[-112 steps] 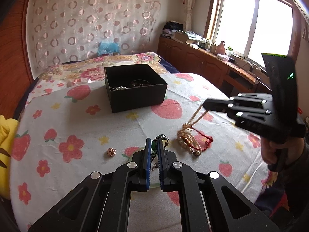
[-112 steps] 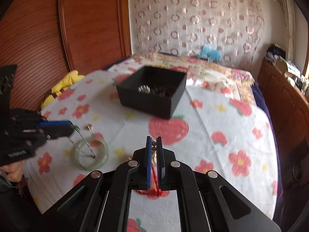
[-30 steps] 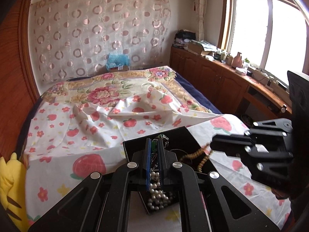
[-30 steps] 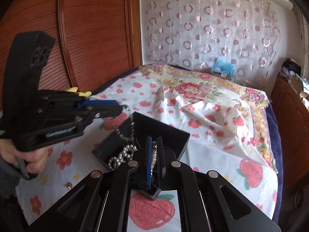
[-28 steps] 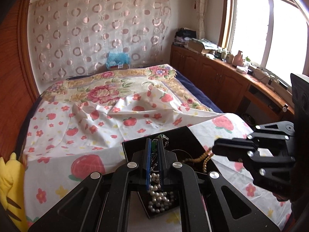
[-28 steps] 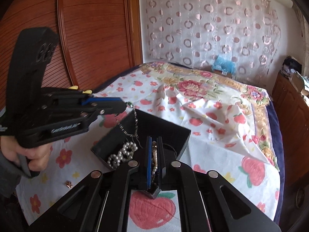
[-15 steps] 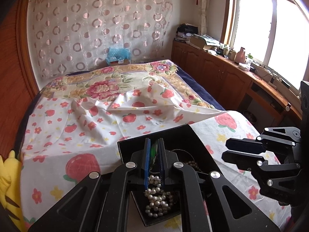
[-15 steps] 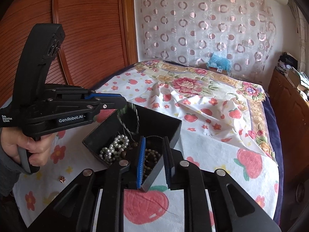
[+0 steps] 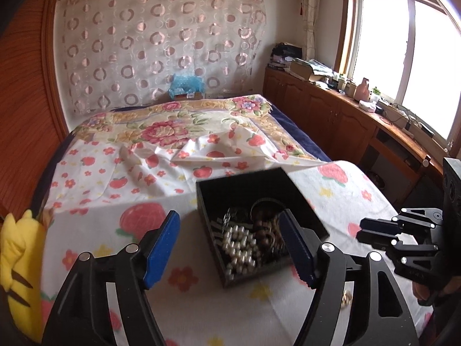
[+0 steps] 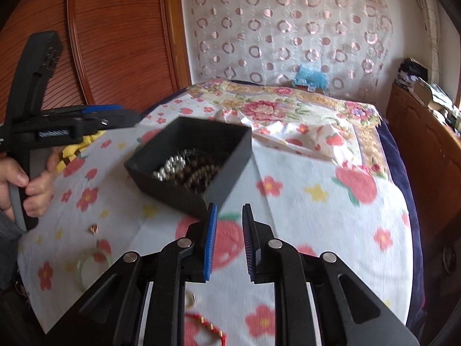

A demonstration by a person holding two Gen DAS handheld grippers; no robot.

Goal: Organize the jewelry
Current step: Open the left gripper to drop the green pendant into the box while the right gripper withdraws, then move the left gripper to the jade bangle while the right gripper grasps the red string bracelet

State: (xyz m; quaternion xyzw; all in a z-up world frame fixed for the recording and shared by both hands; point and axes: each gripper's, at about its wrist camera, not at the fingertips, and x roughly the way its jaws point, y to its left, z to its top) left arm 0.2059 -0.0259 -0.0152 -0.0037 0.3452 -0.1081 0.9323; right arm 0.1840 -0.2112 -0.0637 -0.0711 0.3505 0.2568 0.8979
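Note:
A black open box (image 9: 291,193) stands on the strawberry-print cloth and holds white pearls (image 9: 239,248) and brown bead strings (image 9: 268,227). It also shows in the right wrist view (image 10: 230,155). My left gripper (image 9: 230,248) is wide open and empty, just in front of the box. My right gripper (image 10: 229,236) is open and empty, pulled back from the box's near corner. A pale green bangle (image 10: 86,268), a small gold ring (image 10: 94,228) and a red-strung piece (image 10: 210,328) lie on the cloth.
The cloth-covered table (image 10: 331,230) stands in front of a bed with a floral cover (image 9: 178,127). A yellow plush toy (image 9: 17,265) sits at the left edge. Wooden cabinets (image 9: 345,121) run under the window at right. A wooden panel (image 10: 115,43) is behind left.
Both grippers have opened and let their jewelry drop into the box. Both have drawn back from the box, and the left one now stands wide open.

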